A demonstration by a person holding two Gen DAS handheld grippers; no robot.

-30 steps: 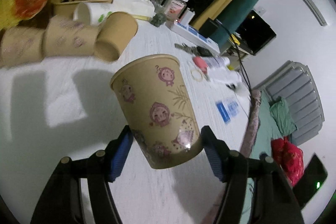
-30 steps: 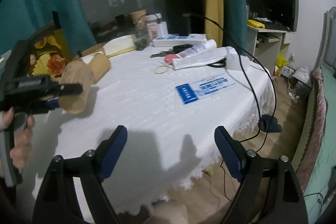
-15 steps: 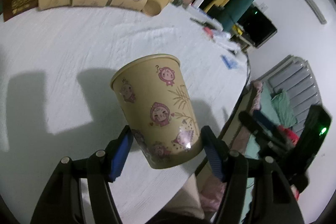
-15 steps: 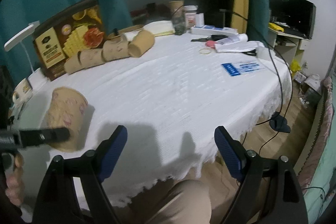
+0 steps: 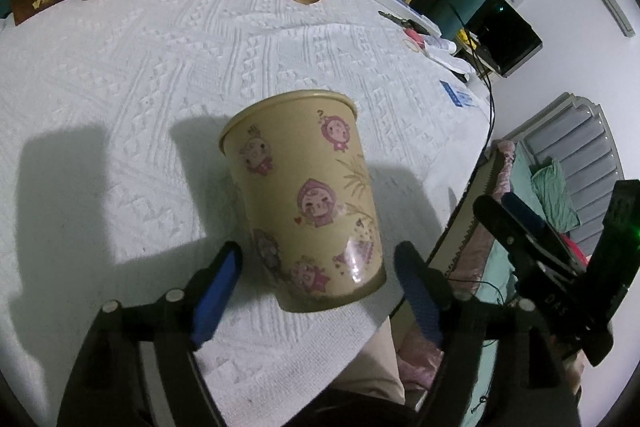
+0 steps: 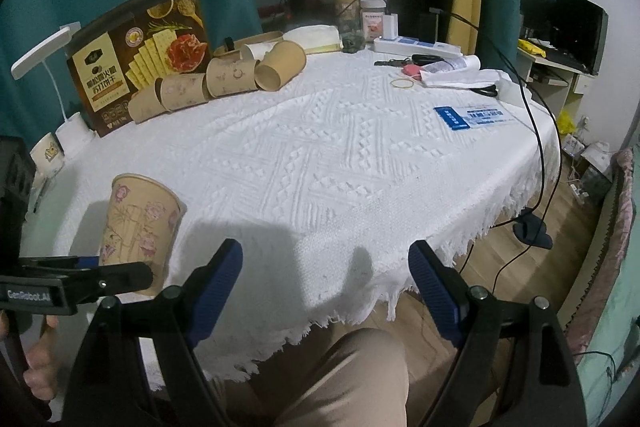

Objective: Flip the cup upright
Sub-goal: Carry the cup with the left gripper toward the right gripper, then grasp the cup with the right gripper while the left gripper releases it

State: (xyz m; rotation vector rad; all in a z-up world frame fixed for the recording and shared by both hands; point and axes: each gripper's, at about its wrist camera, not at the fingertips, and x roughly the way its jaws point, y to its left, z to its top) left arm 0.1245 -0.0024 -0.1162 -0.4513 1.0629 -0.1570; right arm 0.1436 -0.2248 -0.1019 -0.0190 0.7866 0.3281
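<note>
A tan paper cup [image 5: 308,199] with pink cartoon figures stands upright, mouth up, on the white tablecloth near the table's front left edge; it also shows in the right wrist view [image 6: 138,223]. My left gripper [image 5: 320,283] is open, its blue pads on either side of the cup's base with gaps to both. My right gripper [image 6: 326,283] is open and empty, held over the table's front edge to the right of the cup.
Several tan cups [image 6: 224,79] lie on their sides in a row at the back, before a cracker box [image 6: 136,55]. A blue card [image 6: 472,117], rubber band [image 6: 402,83], papers and a cable [image 6: 536,131] lie at the right. My knee [image 6: 340,379] is below the edge.
The left gripper brought the cup down to the tablecloth and its jaws opened off it. The right gripper has stayed open, its view shifting slightly.
</note>
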